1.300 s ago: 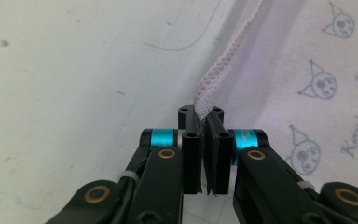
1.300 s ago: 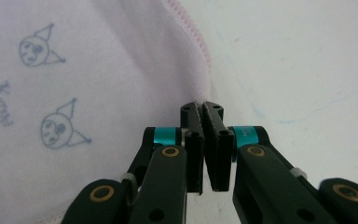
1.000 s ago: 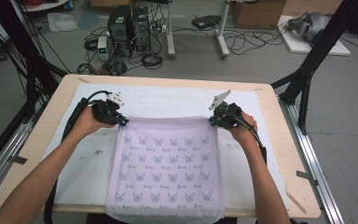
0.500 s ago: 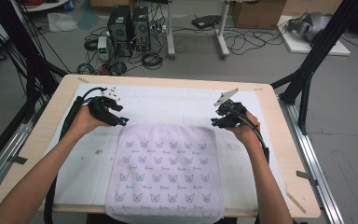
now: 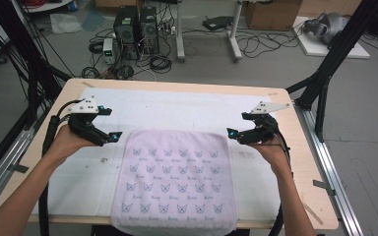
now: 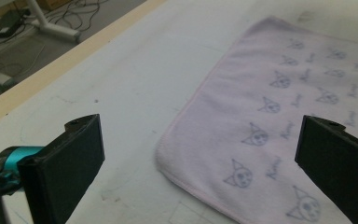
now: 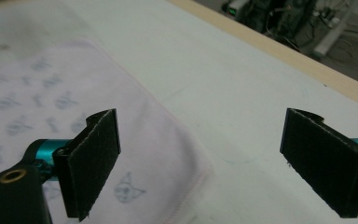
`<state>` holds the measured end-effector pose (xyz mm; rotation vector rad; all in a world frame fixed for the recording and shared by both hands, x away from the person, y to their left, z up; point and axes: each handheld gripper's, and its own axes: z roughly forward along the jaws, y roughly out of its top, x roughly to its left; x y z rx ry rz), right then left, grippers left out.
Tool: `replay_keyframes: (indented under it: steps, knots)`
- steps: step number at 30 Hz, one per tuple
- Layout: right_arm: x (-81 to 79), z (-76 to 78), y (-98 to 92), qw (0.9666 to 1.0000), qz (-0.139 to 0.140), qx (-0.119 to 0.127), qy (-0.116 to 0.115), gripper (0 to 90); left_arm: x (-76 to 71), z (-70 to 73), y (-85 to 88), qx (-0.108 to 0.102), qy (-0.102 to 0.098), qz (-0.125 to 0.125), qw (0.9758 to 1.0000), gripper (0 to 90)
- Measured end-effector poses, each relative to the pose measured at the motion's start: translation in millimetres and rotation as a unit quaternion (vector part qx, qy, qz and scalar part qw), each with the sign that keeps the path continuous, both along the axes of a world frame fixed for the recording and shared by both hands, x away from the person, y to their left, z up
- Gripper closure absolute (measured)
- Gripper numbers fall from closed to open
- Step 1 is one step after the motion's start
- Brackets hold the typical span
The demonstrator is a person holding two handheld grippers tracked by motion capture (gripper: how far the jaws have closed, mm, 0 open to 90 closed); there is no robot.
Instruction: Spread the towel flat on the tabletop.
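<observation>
Both grippers are off the cloth right now: the left gripper (image 5: 112,136) sits just outside the far-left corner of the pink towel (image 5: 174,179) and the right gripper (image 5: 232,133) just outside the far-right corner, each with its jaws spread wide and nothing between them; they've only just been opening, so it looks to me like a fresh let-go. The towel lies flat on the white mat (image 5: 177,105) in the middle of the table (image 5: 302,162), long axis running from the far side toward the person, with its near edge drooping over the front of the table. So from the left gripper the towel lies inward and a bit toward the person, and it's mirrored for the right one. In the left gripper view the rounded towel corner (image 6: 168,154) sits low between the jaws but apart from both, and in the right gripper view the other corner (image 7: 200,175) does much the same. Neither hand is really nearer, it's pretty symmetric, so I'd guess whatever fold comes next is a two-handed job on matching corners
</observation>
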<state>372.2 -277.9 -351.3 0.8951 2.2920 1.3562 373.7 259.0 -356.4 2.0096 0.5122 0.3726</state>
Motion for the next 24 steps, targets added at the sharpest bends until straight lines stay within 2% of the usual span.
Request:
replay_keyframes:
  steps: [2,4,6,10,12,15,19,24]
  knots:
    - [-6.6,1.0,-2.5,0.9998,0.004,0.018,-0.008,8.2,-6.7,-0.2,4.8,-0.008,-0.006,-0.001,1.0,1.7]
    - [-17.0,1.3,-3.7,0.9991,-0.001,0.028,-0.032,8.2,-14.6,-2.0,10.8,-0.023,-0.011,0.003,0.9997,1.8]
    - [-23.9,0.4,-4.9,0.9979,0.004,0.045,-0.046,8.0,-22.1,-5.1,15.9,-0.042,-0.01,0.005,0.9991,1.7]
    - [-37.5,-4.6,-10.7,0.9966,-0.013,0.055,-0.059,8.0,-40.1,-10.9,25.8,-0.062,-0.015,-0.004,0.998,1.7]
    - [-43.7,-8.2,-16.6,0.9948,-0.019,0.07,-0.071,8.0,-50.9,-12.7,31.5,-0.079,-0.022,-0.005,0.9966,1.7]
    - [-52.4,-10.6,-24.6,0.993,-0.027,0.078,-0.085,8.0,-63.0,-15.4,40.7,-0.096,-0.033,-0.003,0.9948,1.7]
    - [-66.9,-13.1,-32.4,0.9881,-0.026,0.095,-0.118,8.0,-73.9,-21.1,51.7,-0.106,-0.038,0.003,0.9936,1.7]
    - [-77.3,-18.0,-31.3,0.9864,-0.017,0.092,-0.135,8.0,-82.1,-27.1,60.0,-0.108,-0.039,0.011,0.9933,1.7]
